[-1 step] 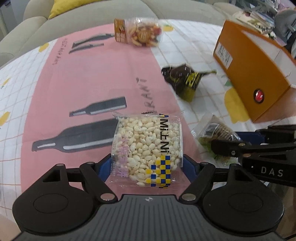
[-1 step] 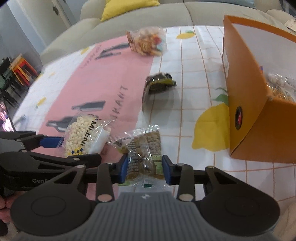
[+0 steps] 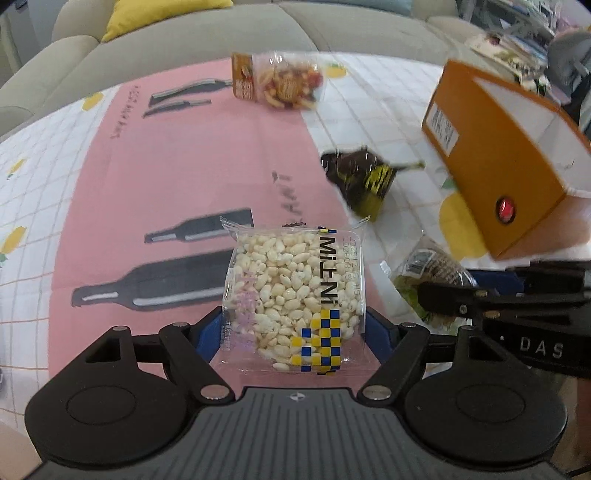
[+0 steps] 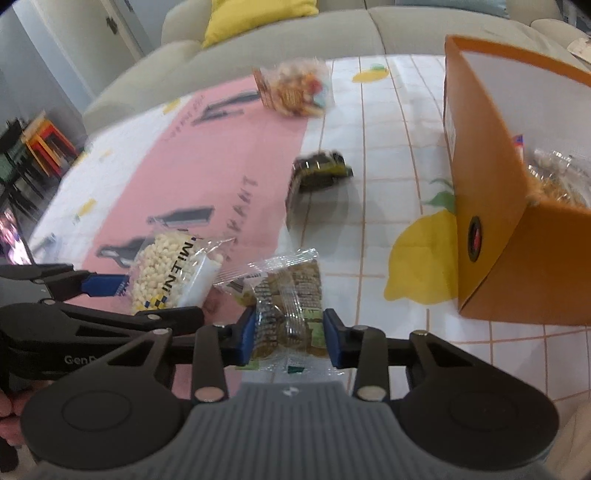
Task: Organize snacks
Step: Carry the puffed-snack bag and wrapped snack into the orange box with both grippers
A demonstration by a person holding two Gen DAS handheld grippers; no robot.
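A clear pack of puffed rice lies on the pink mat between the jaws of my left gripper. Those jaws are closing, and the blue pads stand right at the wrapper's side edges without denting it. The right wrist view shows the same pack to the left. My right gripper is closing too, its pads pressed on both sides of a clear packet of brown biscuits. That packet and the right gripper also appear at the right edge of the left wrist view.
An open orange box stands on the right with bagged snacks inside. A dark packet with yellow print lies mid-table. A bag of mixed snacks sits at the far edge. A grey sofa lies beyond the table.
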